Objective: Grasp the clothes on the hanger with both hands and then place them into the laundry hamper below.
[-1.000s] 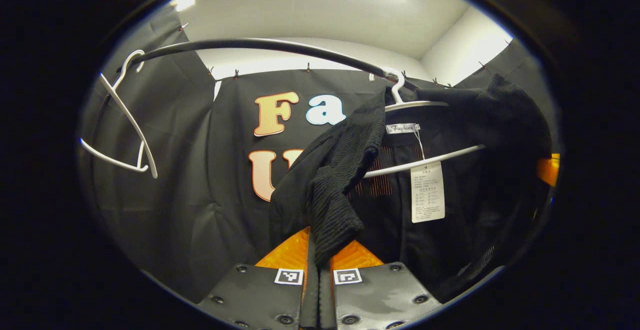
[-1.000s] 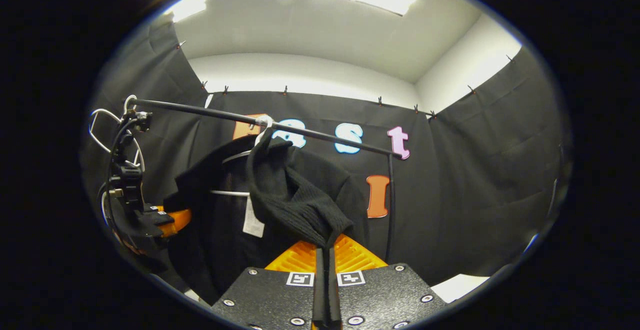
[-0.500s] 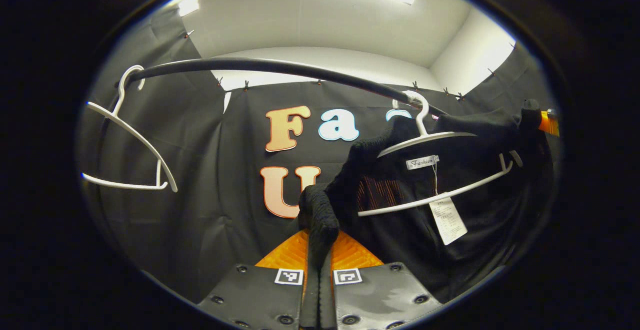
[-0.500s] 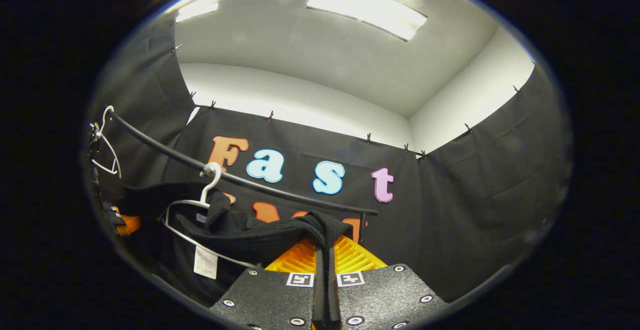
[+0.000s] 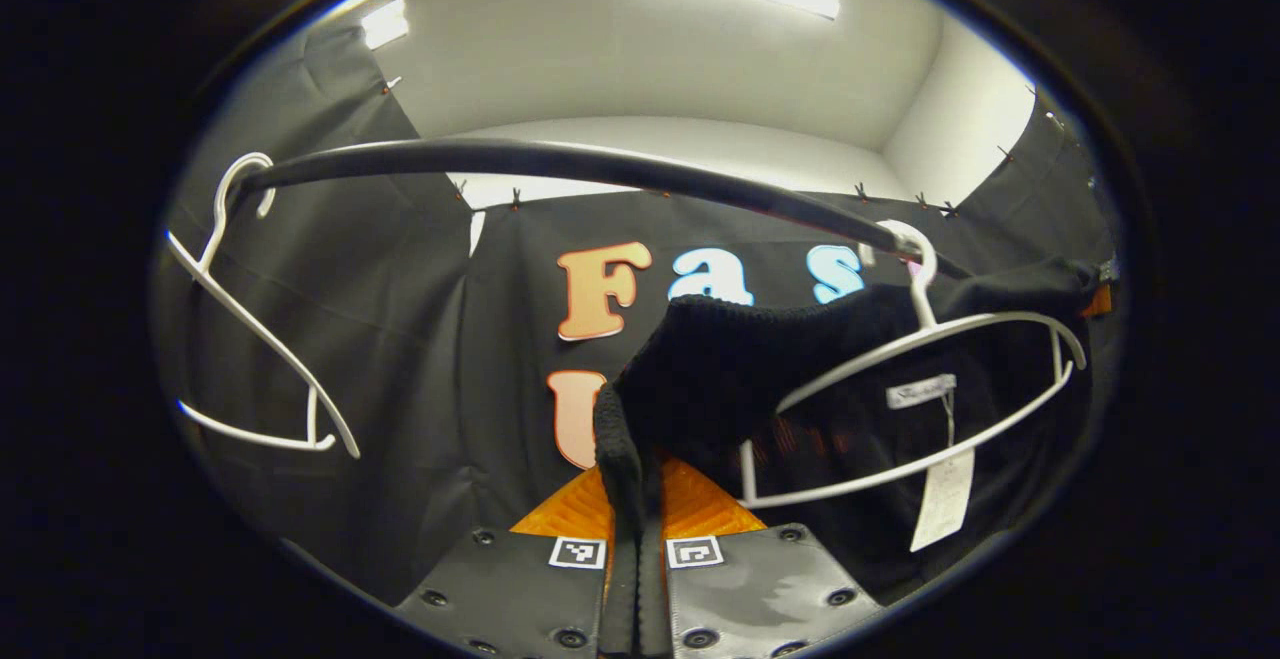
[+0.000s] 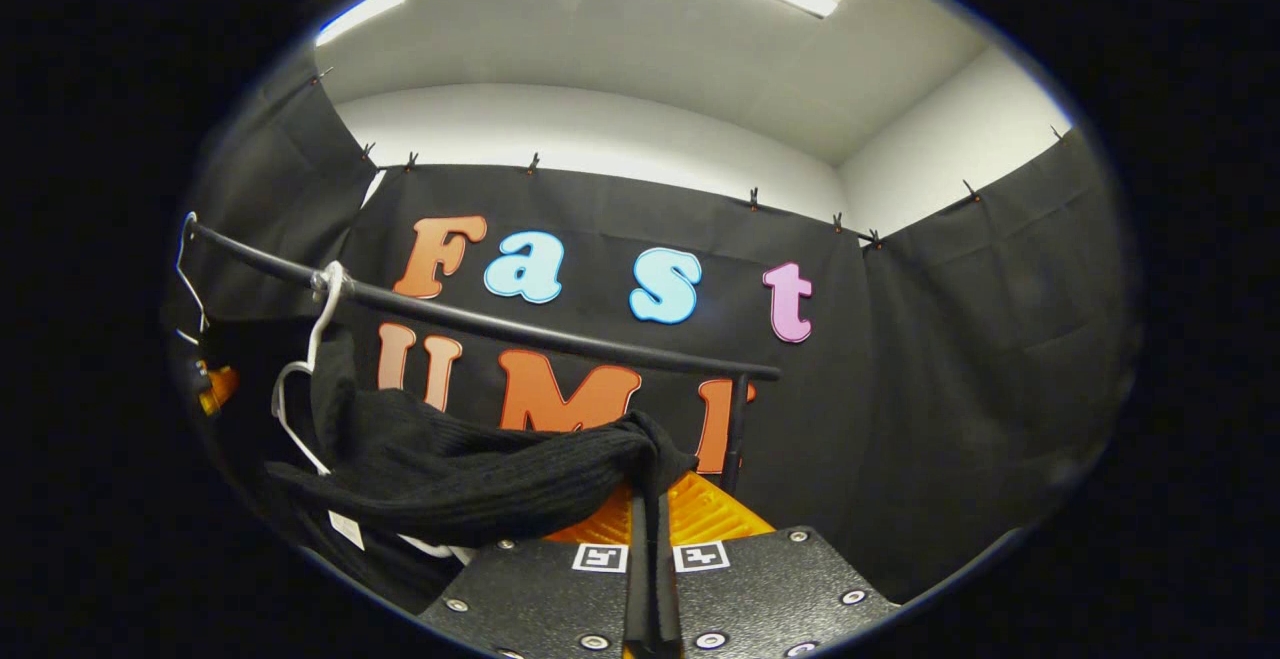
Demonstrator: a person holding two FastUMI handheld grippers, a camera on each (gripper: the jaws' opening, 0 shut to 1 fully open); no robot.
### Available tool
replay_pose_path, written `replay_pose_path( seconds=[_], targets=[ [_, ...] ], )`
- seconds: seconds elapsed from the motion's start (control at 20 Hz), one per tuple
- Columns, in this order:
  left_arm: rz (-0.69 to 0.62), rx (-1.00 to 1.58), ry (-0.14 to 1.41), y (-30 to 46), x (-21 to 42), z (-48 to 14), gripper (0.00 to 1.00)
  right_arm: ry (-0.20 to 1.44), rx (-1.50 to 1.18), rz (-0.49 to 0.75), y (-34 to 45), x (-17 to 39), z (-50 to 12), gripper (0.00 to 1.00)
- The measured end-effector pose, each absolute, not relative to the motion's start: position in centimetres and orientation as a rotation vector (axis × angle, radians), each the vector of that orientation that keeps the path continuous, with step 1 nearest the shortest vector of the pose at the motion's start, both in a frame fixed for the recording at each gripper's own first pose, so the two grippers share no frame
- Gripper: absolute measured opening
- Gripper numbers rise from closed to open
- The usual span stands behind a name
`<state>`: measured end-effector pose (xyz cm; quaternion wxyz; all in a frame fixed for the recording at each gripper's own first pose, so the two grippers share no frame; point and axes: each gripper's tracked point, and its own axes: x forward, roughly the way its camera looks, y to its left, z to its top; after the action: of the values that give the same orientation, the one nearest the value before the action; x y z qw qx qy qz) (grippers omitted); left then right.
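Under rail, both grippers pinching garment, hanger w/ it

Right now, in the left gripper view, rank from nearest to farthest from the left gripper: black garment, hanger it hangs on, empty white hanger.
1. black garment: pinched between the left gripper fingers.
2. hanger carrying it: to the right, on the rail.
3. empty white hanger: far left end of the rail.

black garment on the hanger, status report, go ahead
Left gripper and right gripper both shut on black garment. Garment pulled taut sideways, partly on white hanger. Hanger hooked on rail, may snag.
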<state>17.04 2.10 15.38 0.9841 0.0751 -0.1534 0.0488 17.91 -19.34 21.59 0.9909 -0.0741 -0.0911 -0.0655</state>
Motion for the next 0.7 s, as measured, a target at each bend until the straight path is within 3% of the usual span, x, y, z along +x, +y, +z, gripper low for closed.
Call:
replay_pose_path(
  seconds=[0.3,0.7],
  targets=[
    [0.214,0.15,-0.333,7.3,21.4,16.7,0.08,-0.073,0.014,-0.047,-20.0,19.8,15.9,0.03],
    [0.235,0.127,-0.212,9.0,23.6,10.4,0.08,-0.042,0.022,0.026,-16.1,17.8,9.8,0.02]
  ],
)
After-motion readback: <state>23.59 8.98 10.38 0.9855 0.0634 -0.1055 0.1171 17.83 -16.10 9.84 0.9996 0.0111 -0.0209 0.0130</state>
